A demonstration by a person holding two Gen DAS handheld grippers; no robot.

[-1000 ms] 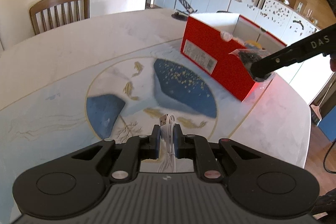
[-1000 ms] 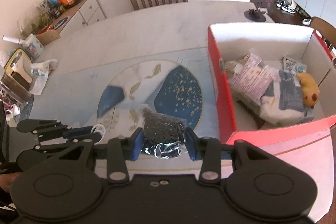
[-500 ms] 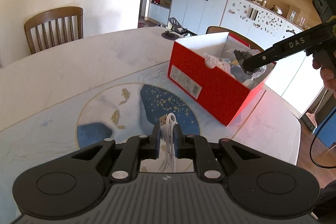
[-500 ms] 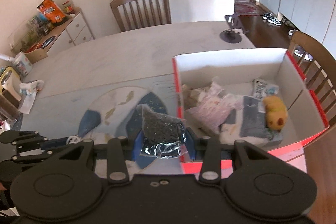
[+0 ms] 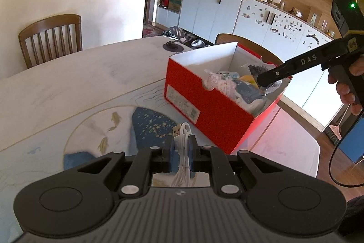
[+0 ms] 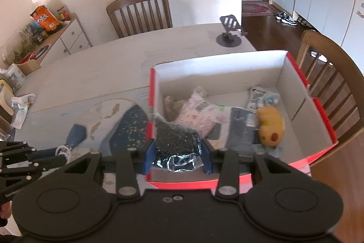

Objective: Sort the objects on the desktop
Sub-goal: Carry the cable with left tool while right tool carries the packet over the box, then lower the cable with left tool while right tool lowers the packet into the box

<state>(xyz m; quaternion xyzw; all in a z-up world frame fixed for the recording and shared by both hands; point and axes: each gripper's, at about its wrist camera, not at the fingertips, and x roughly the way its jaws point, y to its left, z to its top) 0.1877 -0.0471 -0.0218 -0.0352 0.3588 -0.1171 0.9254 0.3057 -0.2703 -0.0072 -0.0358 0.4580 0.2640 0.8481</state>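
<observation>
Above the patterned surface [image 5: 68, 92], the left hand-held gripper [image 5: 181, 153] pinches a coiled white USB cable [image 5: 183, 140], while the right hand-held gripper [image 6: 178, 153] clamps a clear bag of dark, possibly beaded, contents [image 6: 175, 140] over the red box [image 6: 323, 115], which holds a yellow plush toy [image 6: 270, 125]

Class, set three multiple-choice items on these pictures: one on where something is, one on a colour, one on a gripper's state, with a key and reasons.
1. The yellow plush toy lies:
A on a chair
B inside the box
C on the floor

2. The box's outer walls are:
A red
B green
C black

3. The left gripper is:
A wide open
B shut on a white cable
C shut on a spoon

Key:
B, yellow plush toy lies among packets in the box.
A, red sides show.
B, left gripper pinches the white cable.
</observation>
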